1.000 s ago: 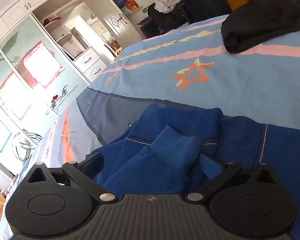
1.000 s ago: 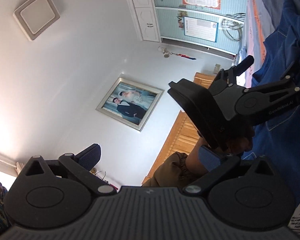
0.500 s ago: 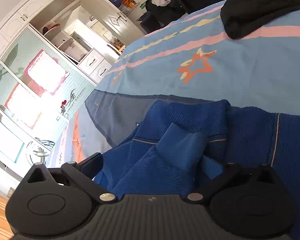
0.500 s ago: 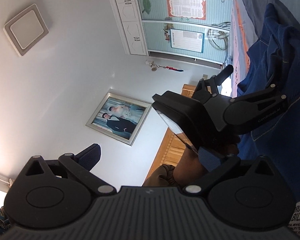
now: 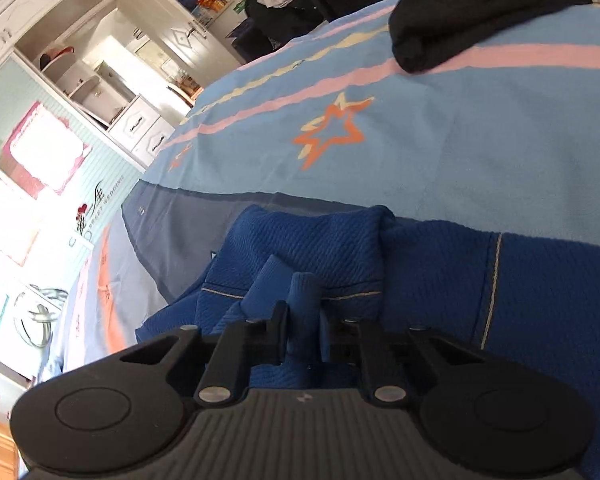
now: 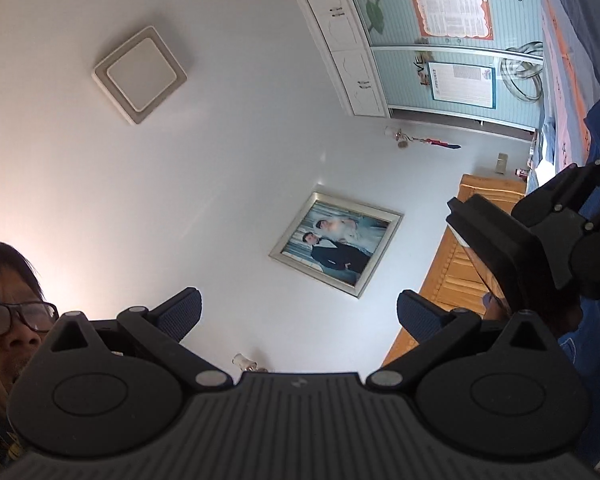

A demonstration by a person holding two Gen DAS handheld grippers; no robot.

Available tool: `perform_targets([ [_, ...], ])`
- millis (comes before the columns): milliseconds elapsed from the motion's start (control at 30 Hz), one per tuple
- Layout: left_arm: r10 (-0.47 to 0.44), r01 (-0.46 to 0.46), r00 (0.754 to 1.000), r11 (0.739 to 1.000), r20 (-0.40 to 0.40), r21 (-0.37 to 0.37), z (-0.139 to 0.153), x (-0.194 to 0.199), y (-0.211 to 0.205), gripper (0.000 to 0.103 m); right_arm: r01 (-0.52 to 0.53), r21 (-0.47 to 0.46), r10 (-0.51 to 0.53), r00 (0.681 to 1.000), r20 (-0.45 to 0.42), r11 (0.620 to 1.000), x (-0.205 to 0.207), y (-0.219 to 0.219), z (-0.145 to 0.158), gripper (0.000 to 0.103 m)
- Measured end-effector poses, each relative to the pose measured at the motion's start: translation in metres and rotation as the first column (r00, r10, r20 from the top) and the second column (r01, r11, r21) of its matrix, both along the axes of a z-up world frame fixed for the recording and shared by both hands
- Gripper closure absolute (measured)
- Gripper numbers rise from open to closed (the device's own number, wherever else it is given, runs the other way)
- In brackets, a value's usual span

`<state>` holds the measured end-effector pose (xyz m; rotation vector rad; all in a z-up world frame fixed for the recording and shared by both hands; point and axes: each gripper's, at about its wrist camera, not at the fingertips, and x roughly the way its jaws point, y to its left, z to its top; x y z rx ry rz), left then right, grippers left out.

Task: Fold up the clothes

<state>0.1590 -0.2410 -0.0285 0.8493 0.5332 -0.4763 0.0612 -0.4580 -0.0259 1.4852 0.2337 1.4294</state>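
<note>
Now closing left jaws on blue garment fold between them, on bed; right jaws wide, empty, aimed ceilingward. Grasp step; next, probably lifting the fold over.

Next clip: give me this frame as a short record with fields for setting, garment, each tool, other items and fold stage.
setting: bed with a light blue sheet printed with an orange star
garment: blue knit top, lying rumpled on the bed
left tool: jaws closing, a bunched ridge of the blue fabric pinched between them
right tool: jaws wide apart, nothing between them, aimed up at the ceiling and wall
other items: black garment at the far side of the bed
fold stage: first grip taken, no fold made yet
</note>
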Motion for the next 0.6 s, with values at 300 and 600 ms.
perform_targets([
  [300, 0.248, -0.367, 0.929, 0.707, -0.275, -0.604, 0.047, 0.037, 0.075, 0.089, 0.08, 0.053, -0.074, 0.992, -0.105, 0.995, 0.007, -0.015, -0.017, 0.0],
  [600, 0.208, -0.653, 0.757, 0.234, -0.619, -0.72, 0.03, 0.065, 0.133, 0.089, 0.13, 0.084, -0.114, 0.978, -0.177, 0.988, 0.015, -0.018, -0.027, 0.0],
])
